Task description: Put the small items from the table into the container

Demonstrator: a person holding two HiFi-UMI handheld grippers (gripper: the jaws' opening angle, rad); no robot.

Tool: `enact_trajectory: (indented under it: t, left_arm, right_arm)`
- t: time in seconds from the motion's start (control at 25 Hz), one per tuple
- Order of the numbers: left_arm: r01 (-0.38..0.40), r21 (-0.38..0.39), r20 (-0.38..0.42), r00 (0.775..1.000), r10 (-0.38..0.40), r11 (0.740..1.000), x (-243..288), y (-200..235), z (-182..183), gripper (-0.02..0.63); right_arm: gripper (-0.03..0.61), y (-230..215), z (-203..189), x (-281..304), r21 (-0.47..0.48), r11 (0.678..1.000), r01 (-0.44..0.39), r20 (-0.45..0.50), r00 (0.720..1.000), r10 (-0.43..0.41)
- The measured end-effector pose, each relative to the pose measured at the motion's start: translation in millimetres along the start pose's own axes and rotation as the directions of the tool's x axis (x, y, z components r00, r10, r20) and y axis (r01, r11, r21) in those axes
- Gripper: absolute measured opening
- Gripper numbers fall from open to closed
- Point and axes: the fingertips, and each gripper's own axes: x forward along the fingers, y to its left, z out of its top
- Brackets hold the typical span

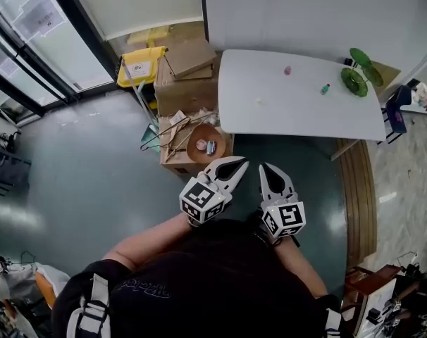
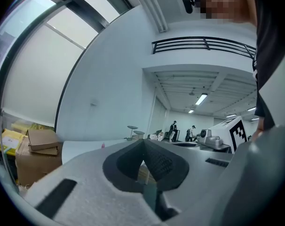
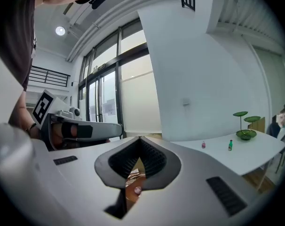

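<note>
Seeing left gripper and right gripper both pressed together, pinching nothing, held side by side over the floor. Spotting a pink item and green bottle apart on the white table, plus a brown bowl on the cardboard box beside it.

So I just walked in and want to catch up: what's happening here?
A person stands back from the white table, holding the left claw and right claw shut and empty. A pink item and a green bottle lie on it; the brown bowl on the boxes already holds a few things.
</note>
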Motion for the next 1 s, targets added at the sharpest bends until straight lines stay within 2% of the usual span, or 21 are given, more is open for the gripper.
enact_trajectory:
  t: [0.24,0.36,0.56,0.84,1.0]
  left_arm:
    - [0.011,0.013,0.019,1.000,-0.011,1.000,84,-41,-4,0.005]
    - [-0.008,-0.001,0.029,1.000,0.008,1.000,122,-52,-9,0.005]
    - [0.017,0.006,0.006,1.000,-0.017,1.000,169,-76,-17,0.005]
    - [0.023,-0.005,-0.016,1.000,-0.023,1.000,218,-70,-22,0.005]
    - [0.041,-0.014,-0.018,0.999,-0.041,0.999,246,-52,-21,0.005]
  right_arm:
    - [0.015,-82,6,-38,-0.014,1.000,0.009,0.000,1.000,-0.009]
    - [0.015,-126,6,-57,-0.006,1.000,0.031,0.001,1.000,-0.031]
    - [0.015,-174,1,-78,0.019,0.998,0.054,-0.001,0.999,-0.054]
    - [0.015,-218,-4,-73,0.053,0.997,0.052,-0.008,0.999,-0.052]
    - [0.016,-241,-2,-52,0.050,0.997,0.066,-0.018,0.998,-0.065]
